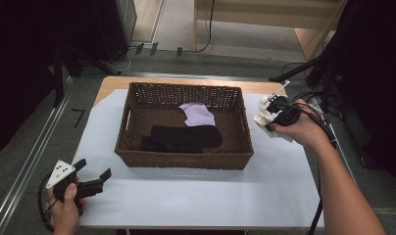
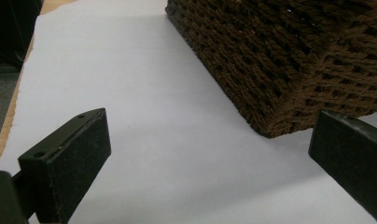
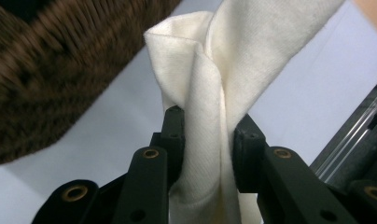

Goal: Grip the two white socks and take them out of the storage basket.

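Right now — white cloth [image 3: 210,93] pinched btw right claw [image 3: 207,135] pads, beside basket [image 3: 51,79].

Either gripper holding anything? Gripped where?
The right gripper pinches a white cloth at a bunched fold. The left gripper is open and holds nothing.

Basket [image 1: 184,159] sits mid-table toward the far edge, two cloths [image 1: 186,137] lying in it. Right gripper [image 1: 273,110] with its cloth [image 1: 263,119] is just off the basket's right side; left gripper [image 1: 90,174] at the near-left corner.
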